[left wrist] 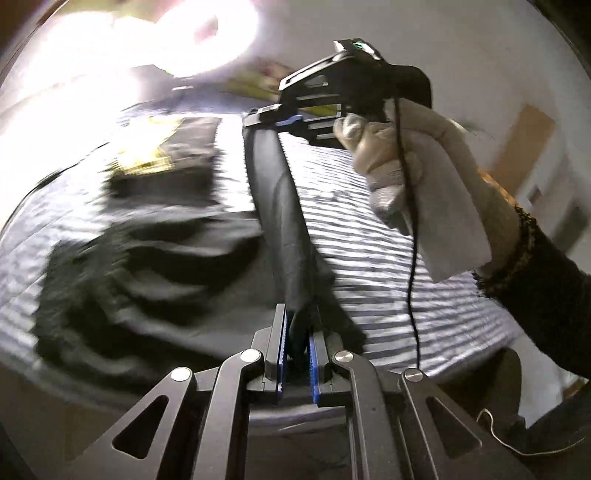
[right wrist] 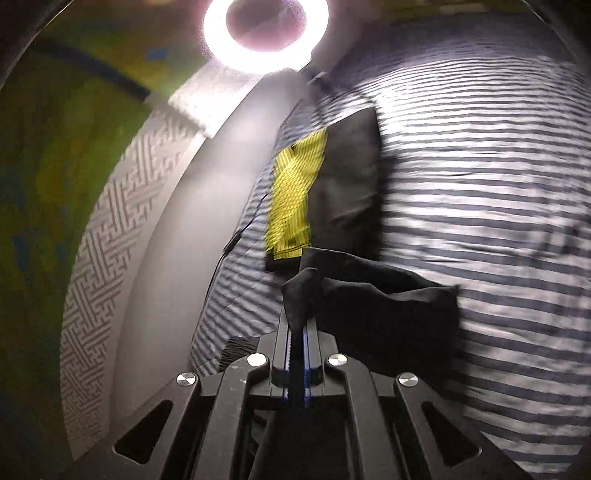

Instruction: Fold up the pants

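While both jaws pinch the pants [left wrist: 291, 236], striped bedding [left wrist: 369, 229] lies open rightward.

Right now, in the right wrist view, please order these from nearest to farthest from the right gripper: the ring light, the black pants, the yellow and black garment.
1. Black pants: pinched in the right gripper, draped to its right.
2. Yellow and black garment: lying on the striped sheet, just beyond the pants.
3. Ring light: farthest, glowing at the top.

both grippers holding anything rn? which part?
Both pinch the dark pants. Left gripper and right gripper each clamp a bunched fabric edge, a taut band stretched between them. Which edge, cannot tell.
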`<control>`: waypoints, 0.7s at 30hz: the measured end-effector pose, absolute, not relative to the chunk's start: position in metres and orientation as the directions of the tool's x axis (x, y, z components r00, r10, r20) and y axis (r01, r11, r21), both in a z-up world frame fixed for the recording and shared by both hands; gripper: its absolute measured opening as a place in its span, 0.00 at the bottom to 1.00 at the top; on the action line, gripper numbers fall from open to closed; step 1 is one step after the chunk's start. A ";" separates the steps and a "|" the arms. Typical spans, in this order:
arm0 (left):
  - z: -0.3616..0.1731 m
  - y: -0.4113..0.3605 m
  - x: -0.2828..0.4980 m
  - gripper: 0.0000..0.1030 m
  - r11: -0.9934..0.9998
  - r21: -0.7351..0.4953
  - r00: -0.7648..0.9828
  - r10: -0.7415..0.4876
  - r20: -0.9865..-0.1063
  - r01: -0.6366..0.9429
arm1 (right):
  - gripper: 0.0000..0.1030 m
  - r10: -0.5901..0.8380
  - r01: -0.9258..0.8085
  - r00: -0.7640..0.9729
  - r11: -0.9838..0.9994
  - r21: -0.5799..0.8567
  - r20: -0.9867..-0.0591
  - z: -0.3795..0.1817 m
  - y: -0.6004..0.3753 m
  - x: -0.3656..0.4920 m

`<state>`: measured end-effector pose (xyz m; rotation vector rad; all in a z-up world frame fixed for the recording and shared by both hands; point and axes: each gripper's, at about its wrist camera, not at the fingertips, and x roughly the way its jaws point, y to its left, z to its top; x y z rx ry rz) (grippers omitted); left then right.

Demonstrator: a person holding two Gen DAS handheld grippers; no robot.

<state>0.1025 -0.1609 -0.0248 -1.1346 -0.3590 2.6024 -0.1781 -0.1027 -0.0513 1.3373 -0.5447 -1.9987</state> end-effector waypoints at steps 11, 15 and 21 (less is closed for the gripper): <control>-0.078 -0.301 0.143 0.09 -0.902 -0.413 -0.686 0.223 -0.693 0.123 | 0.04 -0.668 0.402 -0.055 -0.695 0.596 -0.742 -0.107 -0.303 -0.176; -0.095 -0.326 0.150 0.09 -0.887 -0.427 -0.685 0.201 -0.700 0.177 | 0.04 -0.631 0.442 -0.024 -0.702 0.558 -0.775 -0.124 -0.345 -0.171; -0.100 -0.333 0.148 0.36 -0.881 -0.420 -0.643 0.194 -0.741 0.219 | 0.12 -0.622 0.494 0.039 -0.668 0.557 -0.782 -0.123 -0.367 -0.172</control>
